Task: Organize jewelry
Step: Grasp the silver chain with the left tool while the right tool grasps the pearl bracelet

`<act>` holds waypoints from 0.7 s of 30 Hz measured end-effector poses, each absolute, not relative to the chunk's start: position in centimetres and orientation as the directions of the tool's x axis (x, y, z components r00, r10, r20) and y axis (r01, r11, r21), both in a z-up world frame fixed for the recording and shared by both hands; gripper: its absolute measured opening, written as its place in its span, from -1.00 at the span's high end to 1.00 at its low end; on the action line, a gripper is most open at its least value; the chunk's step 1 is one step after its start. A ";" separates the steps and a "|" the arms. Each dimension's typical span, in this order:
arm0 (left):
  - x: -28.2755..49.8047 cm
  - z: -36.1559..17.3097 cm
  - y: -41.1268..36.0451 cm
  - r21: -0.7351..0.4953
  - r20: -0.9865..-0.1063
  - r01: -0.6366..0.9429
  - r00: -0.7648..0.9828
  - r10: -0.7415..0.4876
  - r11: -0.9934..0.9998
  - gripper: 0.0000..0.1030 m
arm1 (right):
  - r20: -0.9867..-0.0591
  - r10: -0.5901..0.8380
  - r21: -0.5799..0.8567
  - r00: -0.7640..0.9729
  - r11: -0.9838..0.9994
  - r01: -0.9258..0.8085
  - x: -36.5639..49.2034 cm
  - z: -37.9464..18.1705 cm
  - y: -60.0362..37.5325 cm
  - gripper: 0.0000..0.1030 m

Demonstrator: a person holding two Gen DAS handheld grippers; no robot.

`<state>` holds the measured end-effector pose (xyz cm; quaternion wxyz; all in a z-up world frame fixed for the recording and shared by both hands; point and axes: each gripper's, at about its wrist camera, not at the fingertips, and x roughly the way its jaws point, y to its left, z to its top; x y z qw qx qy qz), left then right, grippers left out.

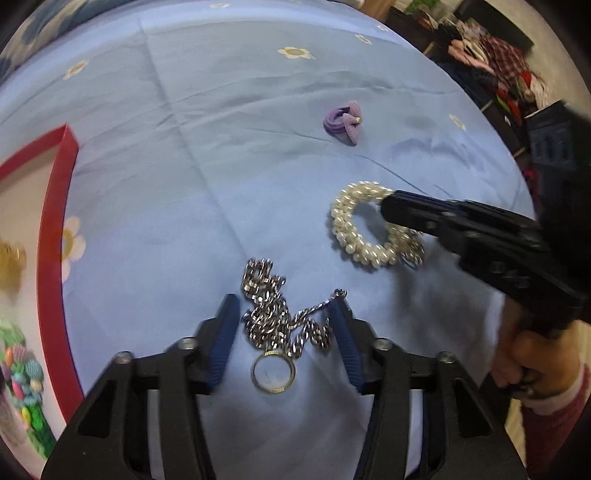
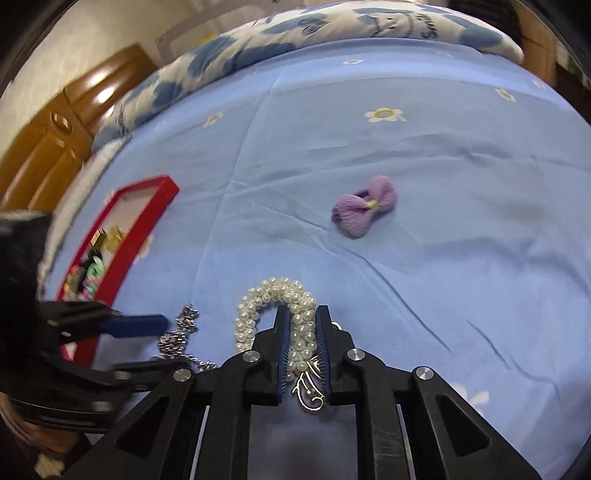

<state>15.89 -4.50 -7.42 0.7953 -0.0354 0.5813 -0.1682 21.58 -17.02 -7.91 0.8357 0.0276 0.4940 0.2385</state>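
Blue bedsheet [image 1: 258,147]: left gripper [image 1: 284,317] spread around silver chain [image 1: 280,317]; right gripper [image 2: 301,328] pinching pearl bracelet [image 2: 273,306].

Bed sheet [image 1: 229,155]: light blue, white-yellow flower print.
Box [image 1: 51,236]: red rim, pale interior.
Pearl bracelet [image 1: 354,229]: white, silver charm.
Chain [image 1: 273,314]: silver.
Hair bow [image 2: 365,210]: lilac, gold centre.
Quilt [image 2: 258,33]: white, blue patches.
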 end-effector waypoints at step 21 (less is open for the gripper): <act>12.4 -0.3 0.5 -0.320 -0.816 0.199 0.439 -0.376 0.926 0.82 | -0.704 0.528 0.420 0.474 0.849 -0.322 17.7 -4.3 -17.1 0.82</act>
